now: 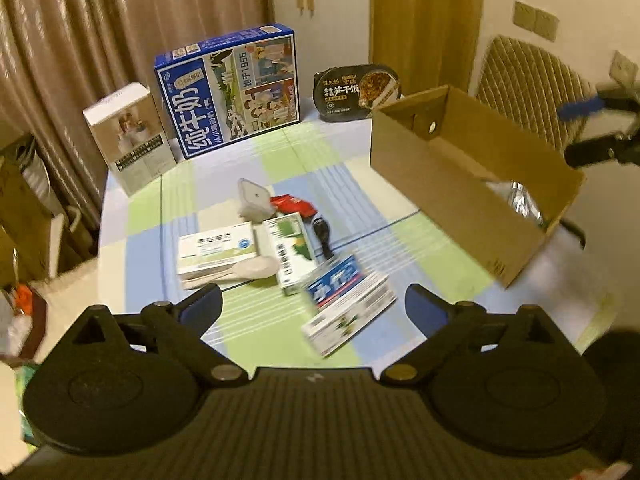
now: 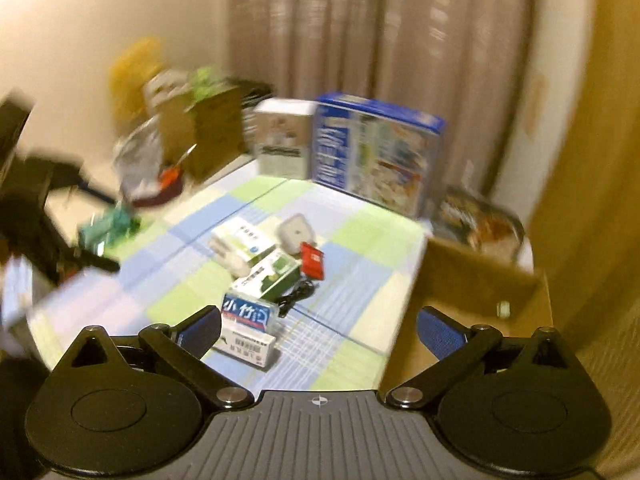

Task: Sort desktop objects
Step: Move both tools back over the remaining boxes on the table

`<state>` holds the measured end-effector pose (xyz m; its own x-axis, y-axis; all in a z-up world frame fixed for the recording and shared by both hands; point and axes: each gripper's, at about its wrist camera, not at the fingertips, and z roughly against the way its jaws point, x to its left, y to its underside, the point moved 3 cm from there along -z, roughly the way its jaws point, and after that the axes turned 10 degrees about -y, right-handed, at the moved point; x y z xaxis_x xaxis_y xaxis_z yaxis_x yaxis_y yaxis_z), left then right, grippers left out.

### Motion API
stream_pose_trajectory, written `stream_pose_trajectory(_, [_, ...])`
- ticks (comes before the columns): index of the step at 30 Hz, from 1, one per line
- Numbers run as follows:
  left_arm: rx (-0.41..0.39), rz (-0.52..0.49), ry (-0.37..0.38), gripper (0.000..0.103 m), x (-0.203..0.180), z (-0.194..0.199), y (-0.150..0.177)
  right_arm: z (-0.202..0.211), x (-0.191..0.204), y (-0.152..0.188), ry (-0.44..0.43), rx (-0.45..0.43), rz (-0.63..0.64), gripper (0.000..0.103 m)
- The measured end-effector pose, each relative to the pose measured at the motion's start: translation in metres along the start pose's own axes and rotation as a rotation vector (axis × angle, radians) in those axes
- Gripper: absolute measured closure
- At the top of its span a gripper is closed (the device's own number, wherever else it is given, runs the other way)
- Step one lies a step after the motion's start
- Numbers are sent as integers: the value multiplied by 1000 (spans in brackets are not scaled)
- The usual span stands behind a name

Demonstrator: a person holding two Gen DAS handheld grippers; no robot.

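The cardboard box (image 1: 460,184) stood open-topped at the right edge of the worktop (image 1: 360,208), probably placed there as the bin for sorted items; something silvery already lay inside it. Left of the box, in the middle of the cloth, the remaining clutter sat bunched together: medicine boxes (image 1: 348,304), a white spoon (image 1: 244,270), a clear lidded container (image 1: 254,198), a red packet (image 1: 294,205) and a black item beside them. The left tool (image 1: 312,304) hung above this pile, jaws wide apart and empty. The right tool (image 2: 318,326), equally spread and holding nothing, was between the pile and the box, likely ready for another pick.
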<state>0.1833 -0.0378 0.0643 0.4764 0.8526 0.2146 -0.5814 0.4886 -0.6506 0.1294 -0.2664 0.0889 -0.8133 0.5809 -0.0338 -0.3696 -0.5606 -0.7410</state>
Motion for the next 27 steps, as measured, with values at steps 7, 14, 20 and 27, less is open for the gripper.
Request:
stream_pose_trajectory(7, [-38, -230, -14, 5, 1, -3, 29, -46, 64, 34, 68, 124, 570, 2])
stream_pose_trajectory(14, [-47, -599, -36, 4, -19, -25, 60, -115, 80, 82, 66, 224, 934, 2])
stream_pose_trajectory(20, [-90, -795, -33, 5, -32, -52, 77, -175, 78, 97, 13, 280, 1008, 20])
stream_pose_trajectory(27, [-101, -809, 10, 7, -32, -92, 82, -222, 84, 111, -17, 322, 1058, 38])
